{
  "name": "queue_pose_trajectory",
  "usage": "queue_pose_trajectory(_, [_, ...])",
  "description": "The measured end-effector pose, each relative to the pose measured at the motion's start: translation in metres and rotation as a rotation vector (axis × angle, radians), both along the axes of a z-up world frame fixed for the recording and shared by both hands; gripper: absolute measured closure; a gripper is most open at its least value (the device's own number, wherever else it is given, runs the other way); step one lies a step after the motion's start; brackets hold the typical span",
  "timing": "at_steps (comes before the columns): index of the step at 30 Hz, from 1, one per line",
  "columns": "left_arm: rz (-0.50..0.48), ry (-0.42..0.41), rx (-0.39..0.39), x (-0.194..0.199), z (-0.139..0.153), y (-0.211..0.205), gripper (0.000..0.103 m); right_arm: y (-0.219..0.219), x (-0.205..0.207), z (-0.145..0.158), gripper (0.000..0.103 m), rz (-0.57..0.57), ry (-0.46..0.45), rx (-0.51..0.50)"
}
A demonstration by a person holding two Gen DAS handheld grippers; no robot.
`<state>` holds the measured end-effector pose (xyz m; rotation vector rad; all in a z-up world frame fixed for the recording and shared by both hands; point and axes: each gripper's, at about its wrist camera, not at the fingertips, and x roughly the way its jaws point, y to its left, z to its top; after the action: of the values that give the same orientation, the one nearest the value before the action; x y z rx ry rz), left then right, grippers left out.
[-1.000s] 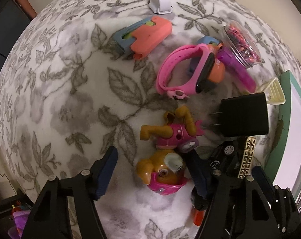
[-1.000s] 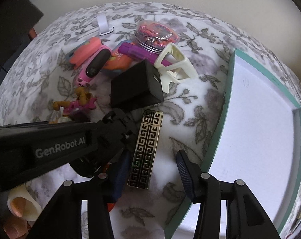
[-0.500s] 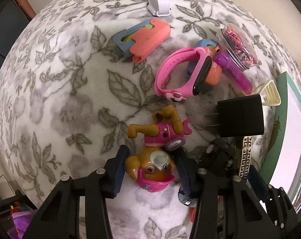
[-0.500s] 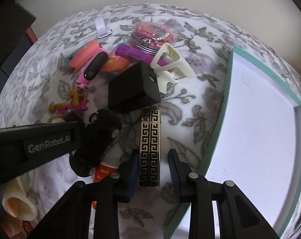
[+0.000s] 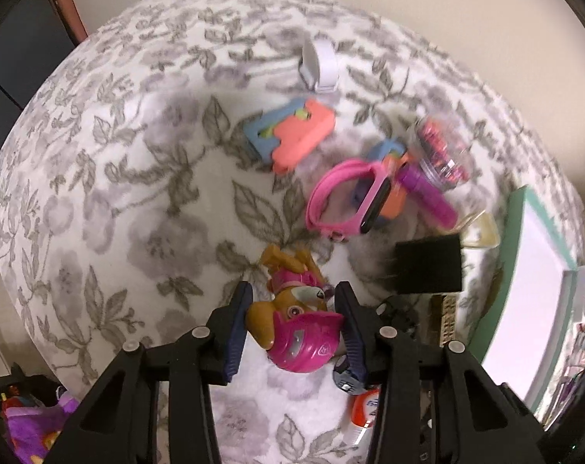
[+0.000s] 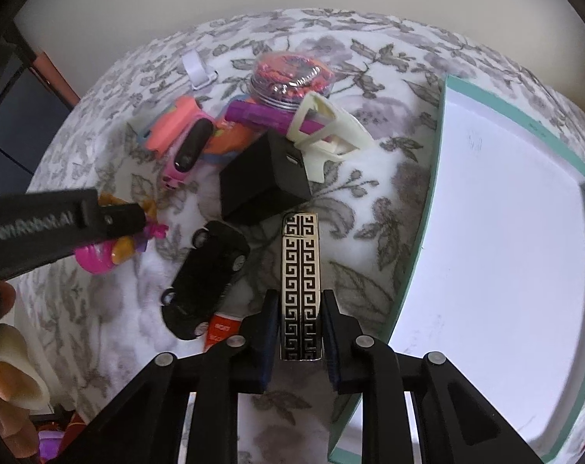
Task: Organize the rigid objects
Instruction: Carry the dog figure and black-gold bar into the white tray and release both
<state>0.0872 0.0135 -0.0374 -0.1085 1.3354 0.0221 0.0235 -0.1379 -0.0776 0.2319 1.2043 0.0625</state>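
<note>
Floral cloth (image 6: pixel 350 201); car (image 6: pixel 205 278) R-view only.

light: dim, warm | blur: left view smeared | edges: fisheye bend, dark vignette

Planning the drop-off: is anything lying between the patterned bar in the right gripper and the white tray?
Nothing visible: only bare floral cloth separates the patterned bar, held by the right gripper, from the tray's teal wall.
</note>
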Motion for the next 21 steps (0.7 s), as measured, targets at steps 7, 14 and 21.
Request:
queue_pose_trajectory(7, [-0.002, -0.099, -0.035, -0.007, 0.033, -0.003, 0.057, -0.006, -0.004, 0.026, 0.081, -0.023, -0.047, 0.058])
queue_pose_trajectory(14, [-0.038, -0.216, -0.092, -0.018, 0.071, -0.010, 0.057, -0.024, -0.018, 0.075, 0.081, -0.071, -0.168, 0.060])
queue_pose_trajectory(21, [-0.128, -0.248, -0.127, -0.026, 0.096, -0.050, 0.057, -0.051, -0.025, 0.120, 0.081, -0.168, -0.260, 0.004])
